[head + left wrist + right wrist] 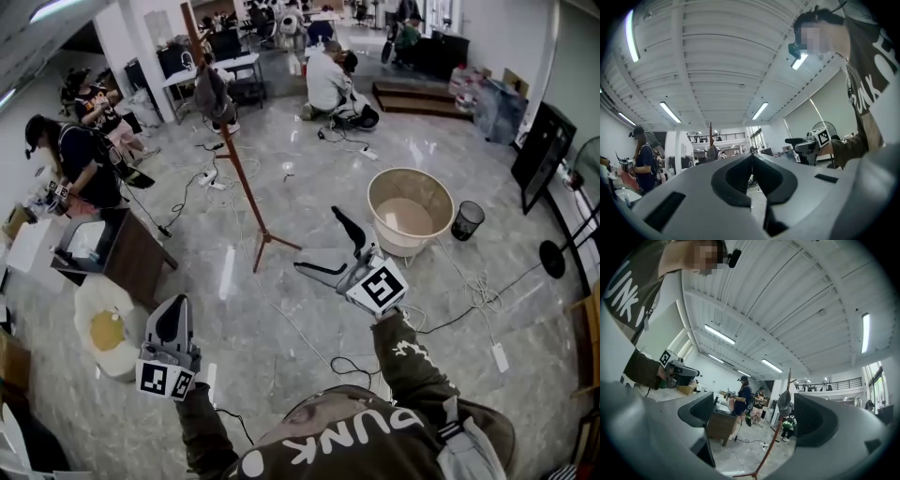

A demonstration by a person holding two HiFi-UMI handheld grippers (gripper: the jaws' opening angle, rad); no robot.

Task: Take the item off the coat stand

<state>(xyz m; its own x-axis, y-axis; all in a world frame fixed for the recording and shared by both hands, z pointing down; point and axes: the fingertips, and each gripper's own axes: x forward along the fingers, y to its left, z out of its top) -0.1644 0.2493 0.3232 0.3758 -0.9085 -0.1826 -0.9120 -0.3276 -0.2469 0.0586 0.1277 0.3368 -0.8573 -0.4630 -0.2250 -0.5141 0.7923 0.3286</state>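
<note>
The brown wooden coat stand (236, 164) stands tilted on the marble floor ahead of me. A grey item (214, 94) hangs high on its pole. My right gripper (317, 239) is held to the right of the stand's feet, jaws wide open with nothing between them. In the right gripper view the stand (774, 439) and the hanging item (784, 404) show far off between the jaws of that gripper (754, 420). My left gripper (175, 307) is low at the left, jaws shut and empty. The left gripper view shows its jaws (751, 164) closed, with the stand (711, 138) distant.
A beige tub (410, 211) and a black bin (467, 220) sit right of the stand. A wooden desk (131, 253) and a white seat with a yellow cushion (105, 328) are at the left. Cables (473, 291) trail over the floor. People (70, 155) stand at the left.
</note>
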